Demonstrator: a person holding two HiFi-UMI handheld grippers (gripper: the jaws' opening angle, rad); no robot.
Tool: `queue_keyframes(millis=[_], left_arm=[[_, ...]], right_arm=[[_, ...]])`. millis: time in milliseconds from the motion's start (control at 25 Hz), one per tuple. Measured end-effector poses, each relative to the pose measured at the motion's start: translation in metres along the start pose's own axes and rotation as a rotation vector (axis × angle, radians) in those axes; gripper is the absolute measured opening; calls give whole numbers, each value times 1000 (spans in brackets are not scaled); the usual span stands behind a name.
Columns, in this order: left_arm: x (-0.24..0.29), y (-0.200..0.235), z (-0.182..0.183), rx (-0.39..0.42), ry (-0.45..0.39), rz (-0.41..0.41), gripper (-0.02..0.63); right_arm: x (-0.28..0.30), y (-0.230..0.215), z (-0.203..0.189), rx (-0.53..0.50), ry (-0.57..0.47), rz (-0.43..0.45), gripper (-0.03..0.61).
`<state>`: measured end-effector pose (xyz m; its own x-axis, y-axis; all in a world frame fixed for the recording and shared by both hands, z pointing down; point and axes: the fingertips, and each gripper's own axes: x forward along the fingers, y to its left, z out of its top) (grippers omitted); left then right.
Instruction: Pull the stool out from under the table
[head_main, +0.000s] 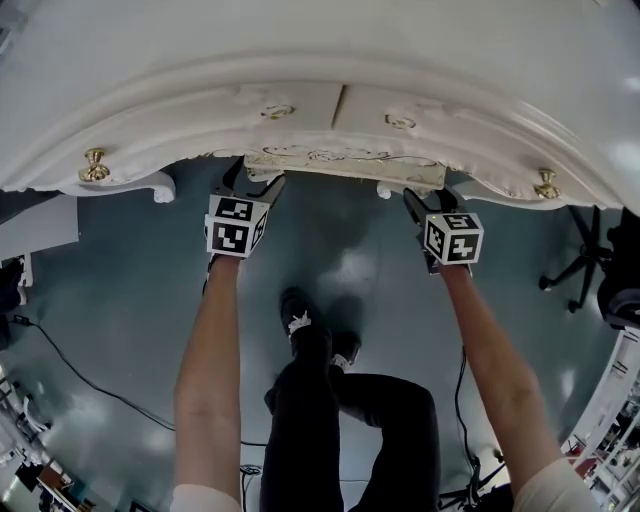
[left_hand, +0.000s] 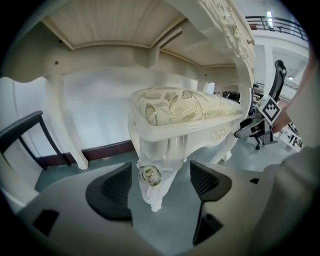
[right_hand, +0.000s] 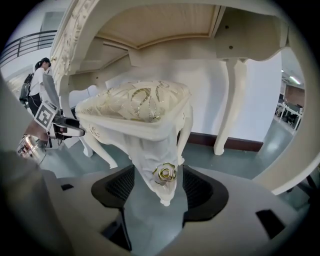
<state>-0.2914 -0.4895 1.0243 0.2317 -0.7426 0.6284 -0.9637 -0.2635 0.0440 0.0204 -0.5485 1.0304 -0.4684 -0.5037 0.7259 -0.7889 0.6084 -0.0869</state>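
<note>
Where table (head_main: 300, 40) overhangs, stool (head_main: 340, 166) mostly hidden (hd view).

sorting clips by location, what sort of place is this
Probably a large open workspace or studio, not a home: the ornate white table and its stool stand on a bare glossy floor with a loose cable, an office chair nearby and an upper-level railing behind.
</note>
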Motion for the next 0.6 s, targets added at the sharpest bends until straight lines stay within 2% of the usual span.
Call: queue_keyframes(millis=[160, 280, 600], left_arm=[[13, -2, 2, 78, 55, -24, 359], [17, 0, 4, 104, 82, -23, 342], [2, -15, -8, 71, 108, -8, 335]], right_arm=[[7, 0, -1, -51, 40, 13, 288], [8, 0, -2, -77, 49, 24, 287], [-6, 1, -14, -85, 82, 17, 272]])
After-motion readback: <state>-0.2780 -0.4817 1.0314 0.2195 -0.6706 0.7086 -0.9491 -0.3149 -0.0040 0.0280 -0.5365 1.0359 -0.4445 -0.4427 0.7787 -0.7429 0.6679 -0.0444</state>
